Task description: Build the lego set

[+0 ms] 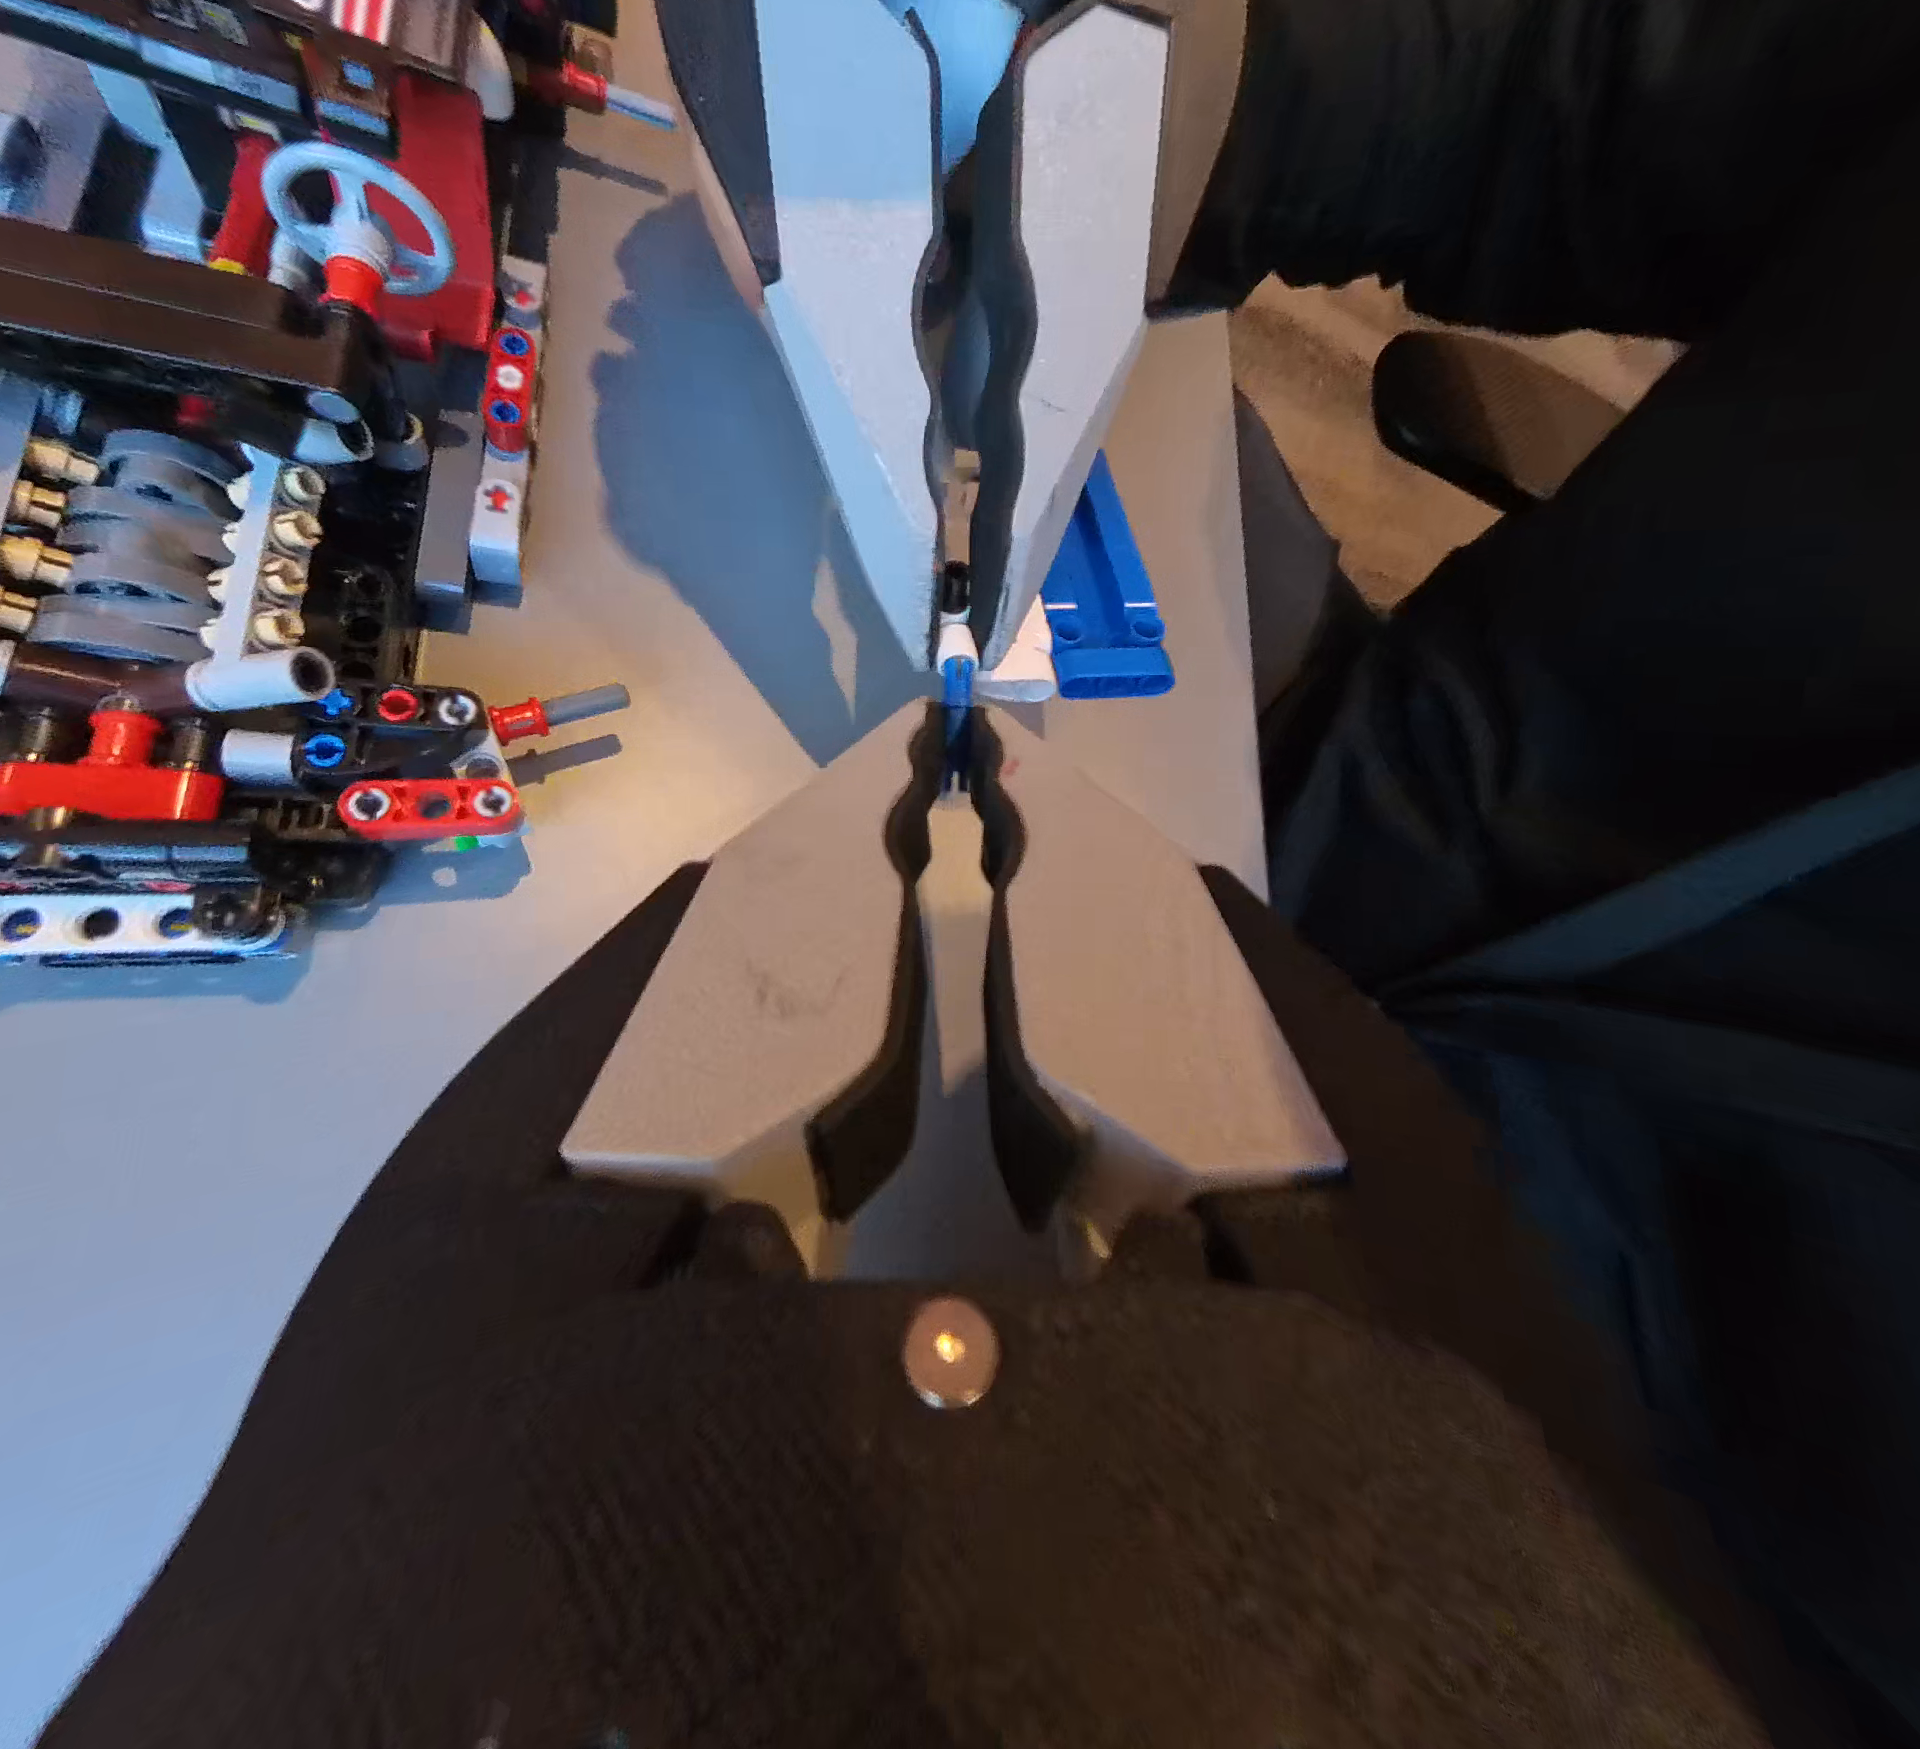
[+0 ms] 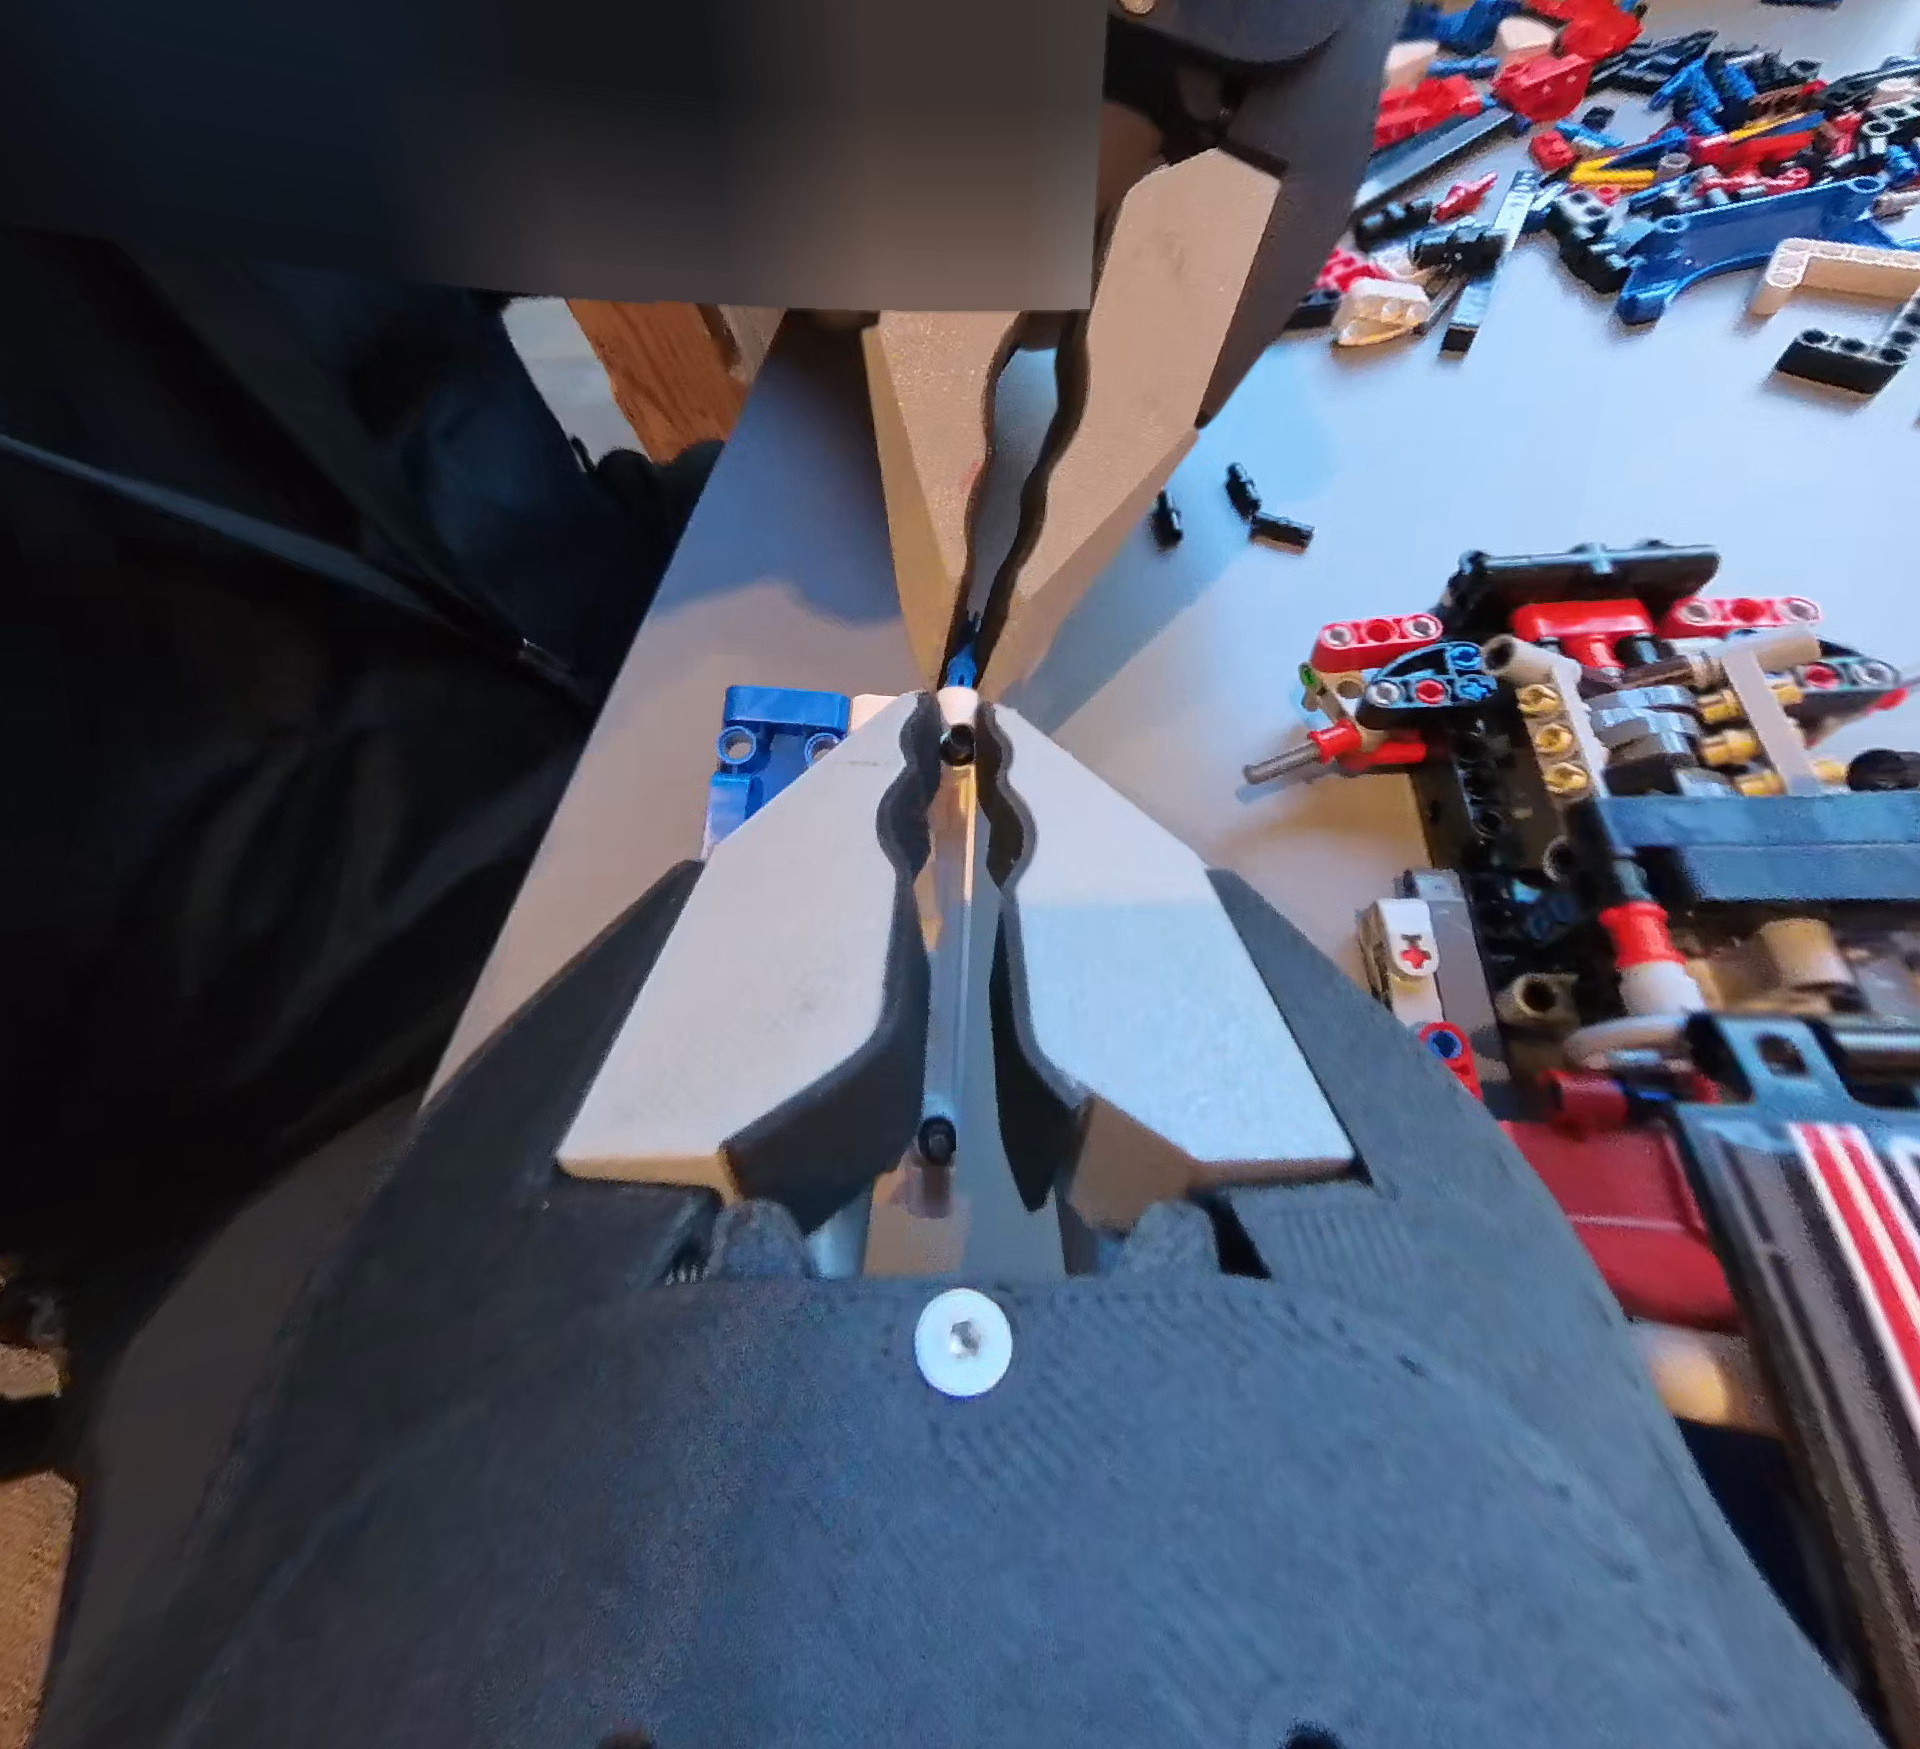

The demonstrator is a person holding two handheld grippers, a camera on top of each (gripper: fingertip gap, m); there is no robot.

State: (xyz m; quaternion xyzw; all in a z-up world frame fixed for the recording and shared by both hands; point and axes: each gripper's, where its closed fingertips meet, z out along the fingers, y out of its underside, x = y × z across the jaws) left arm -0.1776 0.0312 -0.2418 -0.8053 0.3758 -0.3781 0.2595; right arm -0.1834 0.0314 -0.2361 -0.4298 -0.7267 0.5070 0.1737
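Black printed housing fills the foot of both views. Left gripper [image 1: 954, 769] has its jaws pinched on a small blue plastic pin [image 1: 956, 733], mid-frame. Facing it tip to tip, the right gripper [image 2: 956, 731] has its jaws clamped on a short white plastic sleeve [image 2: 957, 710]. Pin and sleeve lie on one line, along both sets of fingers, so joining them looks like a straight push together. Behind the tips, a flat blue plastic beam [image 1: 1107, 619] rests on the grey bench [image 1: 156, 1128]; the half-built red-and-black model [image 1: 208, 494] sits at frame left.

Warm side light, hard shadows on table [image 1: 312, 1128]; fisheye edges blurred.
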